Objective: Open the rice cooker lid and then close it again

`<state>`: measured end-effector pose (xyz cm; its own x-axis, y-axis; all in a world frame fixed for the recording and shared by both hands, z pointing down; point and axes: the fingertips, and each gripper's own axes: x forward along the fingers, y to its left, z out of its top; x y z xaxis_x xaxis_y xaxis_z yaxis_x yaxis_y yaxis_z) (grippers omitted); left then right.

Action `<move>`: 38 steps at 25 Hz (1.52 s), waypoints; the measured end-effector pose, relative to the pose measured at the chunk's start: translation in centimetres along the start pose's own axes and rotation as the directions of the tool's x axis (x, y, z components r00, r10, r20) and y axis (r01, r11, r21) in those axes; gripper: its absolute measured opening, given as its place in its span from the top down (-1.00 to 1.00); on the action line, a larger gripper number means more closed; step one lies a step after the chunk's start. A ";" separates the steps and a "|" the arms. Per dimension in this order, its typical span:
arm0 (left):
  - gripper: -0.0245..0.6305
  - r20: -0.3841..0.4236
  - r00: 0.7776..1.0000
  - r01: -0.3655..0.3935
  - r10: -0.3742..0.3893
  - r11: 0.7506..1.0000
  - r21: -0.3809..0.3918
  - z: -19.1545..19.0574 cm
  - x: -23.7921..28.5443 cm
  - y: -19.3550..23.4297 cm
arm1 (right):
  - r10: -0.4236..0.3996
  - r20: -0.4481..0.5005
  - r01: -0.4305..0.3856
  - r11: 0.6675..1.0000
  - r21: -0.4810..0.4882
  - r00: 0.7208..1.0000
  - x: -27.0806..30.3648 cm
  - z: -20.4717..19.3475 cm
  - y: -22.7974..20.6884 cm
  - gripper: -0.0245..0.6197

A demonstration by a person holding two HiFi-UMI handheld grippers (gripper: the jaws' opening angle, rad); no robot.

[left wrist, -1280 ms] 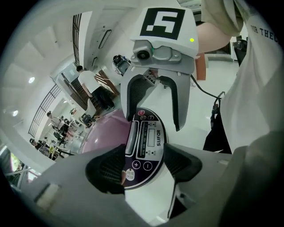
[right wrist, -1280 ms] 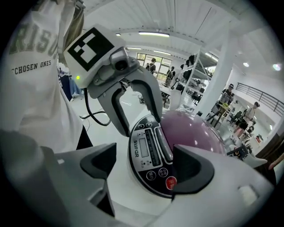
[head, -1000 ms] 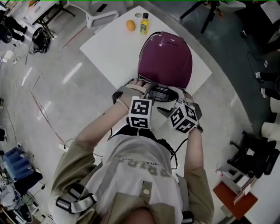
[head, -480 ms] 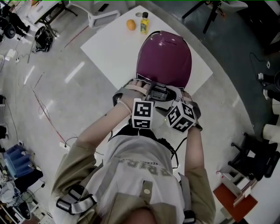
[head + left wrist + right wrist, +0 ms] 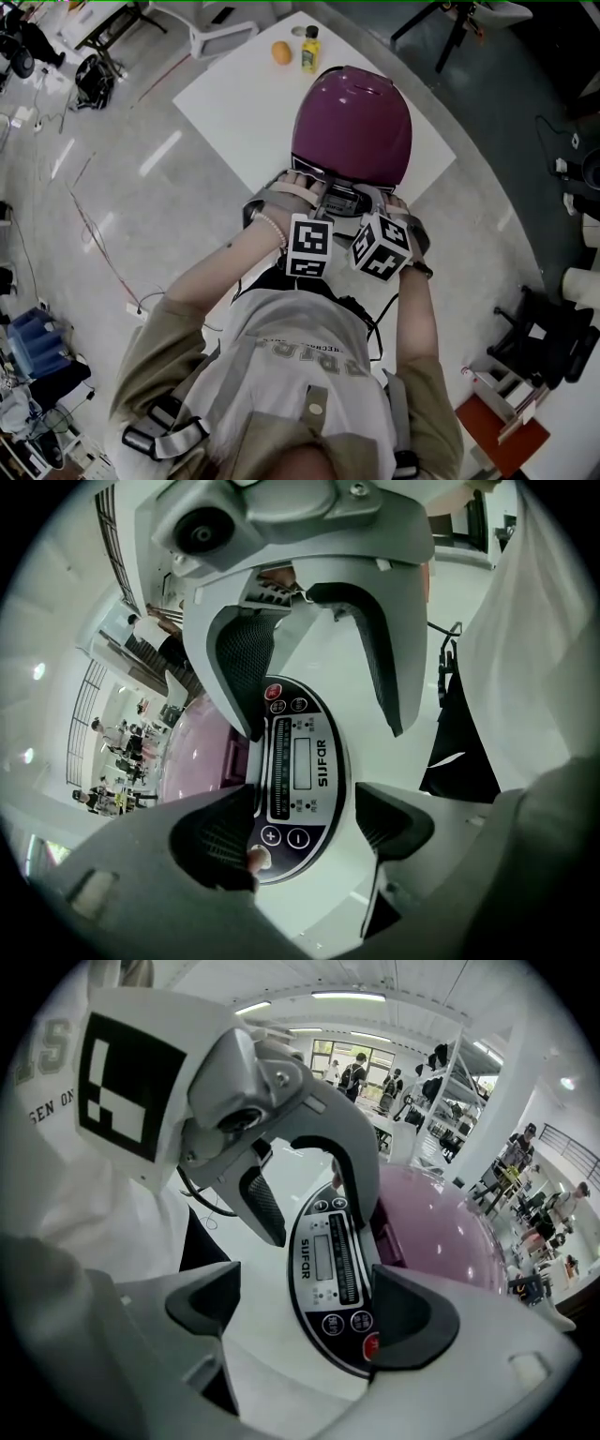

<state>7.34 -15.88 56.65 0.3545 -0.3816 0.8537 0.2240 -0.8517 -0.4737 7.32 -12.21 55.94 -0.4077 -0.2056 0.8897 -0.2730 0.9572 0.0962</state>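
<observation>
The rice cooker sits on the white table [image 5: 234, 103] with its purple lid [image 5: 352, 122] down. Both grippers are at its front, over the black control panel [image 5: 298, 771]. My left gripper [image 5: 305, 832] stands open, and the panel shows in the gap between its pads without being touched. My right gripper [image 5: 309, 1312] faces it from the other side. Its jaws are opening, with only the panel [image 5: 336, 1269] below them. In the head view the left gripper [image 5: 323, 202] and the right gripper [image 5: 370, 204] nearly meet, and the marker cubes hide their tips.
An orange [image 5: 279, 53] and a yellow bottle [image 5: 309, 50] stand at the far end of the table. A white chair [image 5: 220, 33] is beyond it. A dark stand and a red box [image 5: 506, 427] are on the floor at the right.
The two marker cubes have drawn closer together, the right one shifting left and up. The purple lid stays down.
</observation>
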 end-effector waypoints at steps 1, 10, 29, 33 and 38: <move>-0.14 0.004 1.000 0.000 0.000 1.000 -0.007 0.0 0.0 0.0 | 0.000 0.001 0.000 1.000 0.000 1.000 0.0 0.0 0.0 -0.35; -0.14 0.030 0.999 -0.015 0.016 0.999 -0.050 0.1 -0.2 0.1 | -0.041 0.048 0.039 0.999 0.036 0.998 0.0 0.3 -0.1 -0.38; -0.14 0.041 0.999 -0.018 0.020 0.998 -0.062 0.2 -0.1 0.0 | -0.025 0.077 0.018 0.996 0.082 0.997 -0.6 0.9 -0.6 -0.41; -0.14 0.056 0.998 -0.007 0.012 0.996 -0.084 0.1 0.1 0.4 | -0.033 0.091 0.025 0.996 0.089 0.995 -0.5 1.0 -1.0 -0.41; -0.14 0.063 0.998 0.003 0.003 0.995 -0.100 0.0 0.1 0.4 | -0.033 0.119 0.022 0.995 0.098 0.992 -0.5 1.2 -1.1 -0.41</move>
<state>7.50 -16.28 56.51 0.4112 -0.3608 0.8371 0.1329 -0.8848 -0.4466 6.80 -13.44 54.89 -0.4992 -0.2603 0.8264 -0.3657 0.9280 0.0713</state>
